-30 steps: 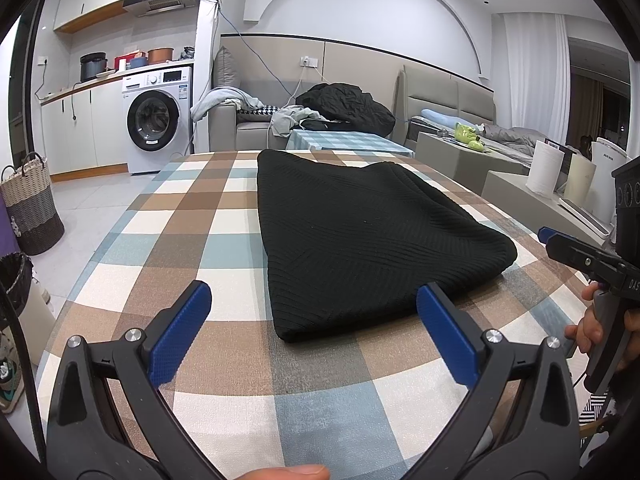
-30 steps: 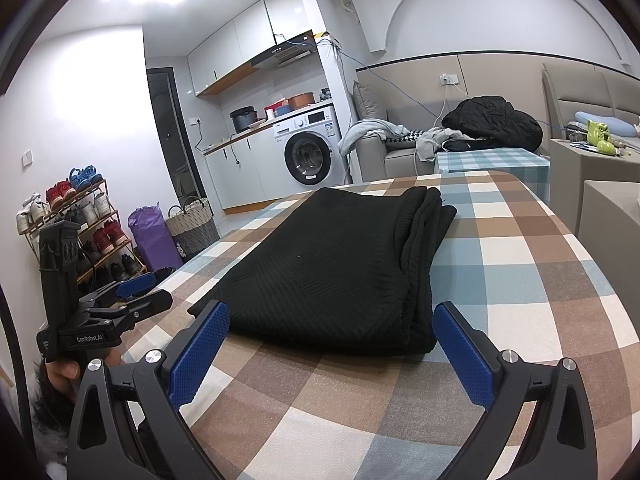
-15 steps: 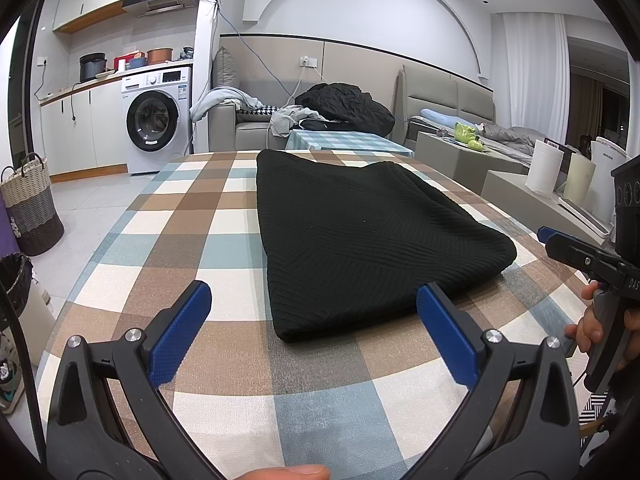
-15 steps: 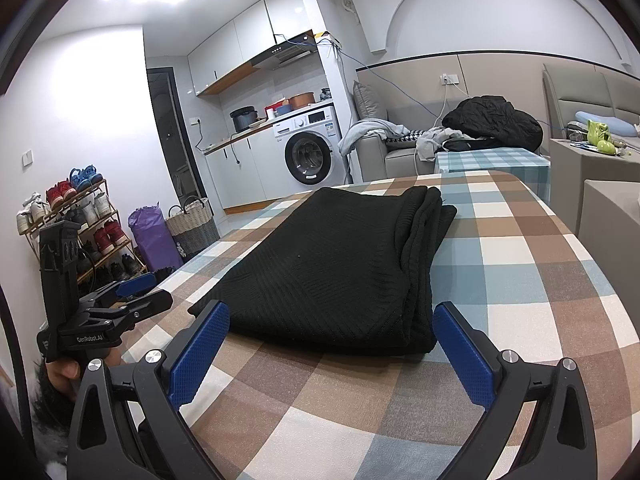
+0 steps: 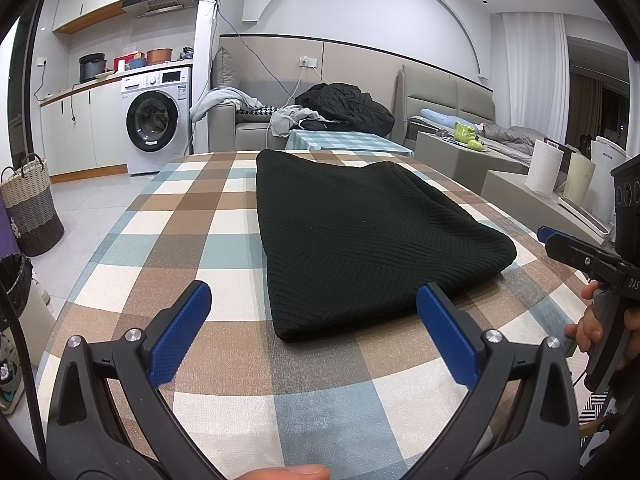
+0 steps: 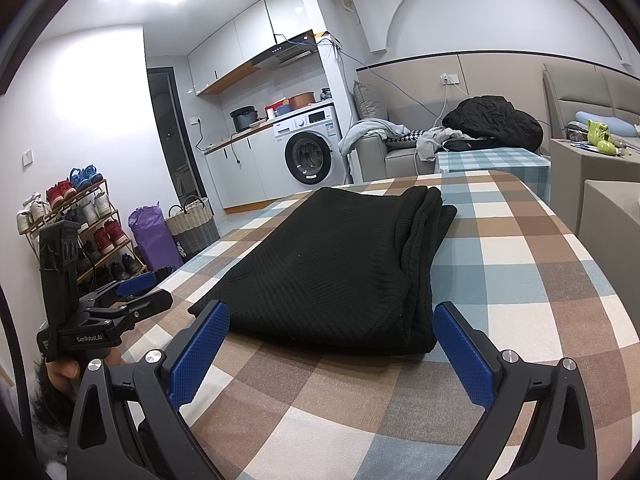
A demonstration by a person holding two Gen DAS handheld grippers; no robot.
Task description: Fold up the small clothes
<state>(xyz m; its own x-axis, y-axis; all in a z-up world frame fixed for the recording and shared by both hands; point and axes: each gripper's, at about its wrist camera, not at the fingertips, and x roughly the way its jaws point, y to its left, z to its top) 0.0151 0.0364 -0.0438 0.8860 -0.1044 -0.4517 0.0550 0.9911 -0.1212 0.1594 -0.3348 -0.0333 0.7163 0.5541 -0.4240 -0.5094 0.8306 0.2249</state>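
Observation:
A black ribbed knit garment (image 5: 360, 236) lies folded flat on the checked tablecloth (image 5: 192, 240). In the right wrist view the same garment (image 6: 336, 268) shows stacked folded layers along its right edge. My left gripper (image 5: 314, 330) hovers open just short of the garment's near edge, nothing between its blue pads. My right gripper (image 6: 332, 344) is open too, low over the cloth in front of the garment's near end. Each gripper shows in the other's view: the right one (image 5: 560, 244) at the far right, the left one (image 6: 140, 292) at the left, both hand-held.
The table edge curves away on the left above a tiled floor with a woven basket (image 5: 32, 208) and a washing machine (image 5: 156, 120). A shoe rack (image 6: 76, 224) and a purple bag (image 6: 154, 236) stand left. Low grey cabinets (image 5: 460, 152) and a sofa with clothes (image 5: 344, 104) lie beyond.

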